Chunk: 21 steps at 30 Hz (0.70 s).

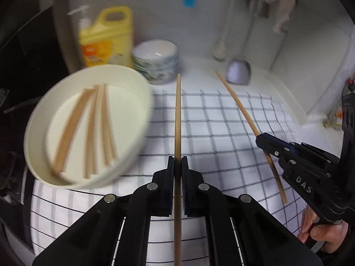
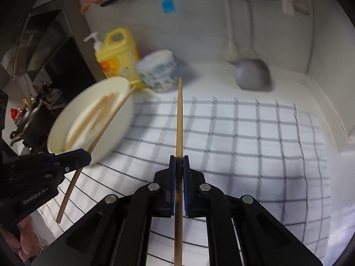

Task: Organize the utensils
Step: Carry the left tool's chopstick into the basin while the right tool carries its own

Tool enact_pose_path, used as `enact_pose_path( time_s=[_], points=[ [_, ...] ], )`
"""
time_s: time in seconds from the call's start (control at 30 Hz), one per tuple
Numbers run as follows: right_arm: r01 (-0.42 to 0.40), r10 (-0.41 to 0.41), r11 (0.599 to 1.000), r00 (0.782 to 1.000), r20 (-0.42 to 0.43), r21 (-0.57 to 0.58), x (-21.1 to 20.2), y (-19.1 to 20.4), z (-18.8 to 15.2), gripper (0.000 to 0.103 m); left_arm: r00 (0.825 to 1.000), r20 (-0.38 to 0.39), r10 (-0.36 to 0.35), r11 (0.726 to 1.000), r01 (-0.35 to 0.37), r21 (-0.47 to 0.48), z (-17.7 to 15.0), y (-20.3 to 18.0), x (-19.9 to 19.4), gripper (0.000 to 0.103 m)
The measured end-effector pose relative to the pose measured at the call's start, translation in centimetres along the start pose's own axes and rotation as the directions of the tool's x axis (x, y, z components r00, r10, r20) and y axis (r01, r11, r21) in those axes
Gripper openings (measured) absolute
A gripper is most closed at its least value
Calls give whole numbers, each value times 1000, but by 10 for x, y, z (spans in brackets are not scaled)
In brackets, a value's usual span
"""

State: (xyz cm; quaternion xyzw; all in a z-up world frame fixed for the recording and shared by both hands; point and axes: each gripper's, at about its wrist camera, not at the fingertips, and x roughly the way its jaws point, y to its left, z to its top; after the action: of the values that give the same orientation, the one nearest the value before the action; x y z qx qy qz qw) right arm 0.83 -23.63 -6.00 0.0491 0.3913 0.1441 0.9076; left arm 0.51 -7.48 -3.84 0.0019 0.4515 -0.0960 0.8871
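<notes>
chopsticks [image 1: 177, 119] [image 2: 179, 119] clamped in both tools [image 1: 177, 161] [image 2: 179, 160], near ends cut off, bowl [image 1: 133, 84] blurred.

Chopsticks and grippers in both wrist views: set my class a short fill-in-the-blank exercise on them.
1. Each gripper, left and right, is shut on one ____.
2. Several more chopsticks lie inside the round ____ container.
3. The cloth under the grippers has a ____ pattern.
4. Behind the container stands a ____ jug with a pump.

Missing words: chopstick; white; checked; yellow
</notes>
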Motion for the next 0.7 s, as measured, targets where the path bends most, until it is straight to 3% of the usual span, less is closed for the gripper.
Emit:
enact_pose_path(
  time_s=[0.2,0.37,0.53,0.7],
  points=[
    [-33,33,999,999,19,-30,41,86,44,6,995,46,84,996,-83,-24,33,104,-12,7],
    [-41,41,999,999,-21,-4,96,146,65,6,997,36,75,997,-74,-10,50,175,5,7],
    [-15,15,1000,996,-92,3,142,181,72,6,999,-23,45,999,-45,-7,59,209,37,7],
    [12,-12,1000,990,-140,2,164,188,71,6,998,-59,18,1000,-18,-1,60,214,59,7]
  ],
)
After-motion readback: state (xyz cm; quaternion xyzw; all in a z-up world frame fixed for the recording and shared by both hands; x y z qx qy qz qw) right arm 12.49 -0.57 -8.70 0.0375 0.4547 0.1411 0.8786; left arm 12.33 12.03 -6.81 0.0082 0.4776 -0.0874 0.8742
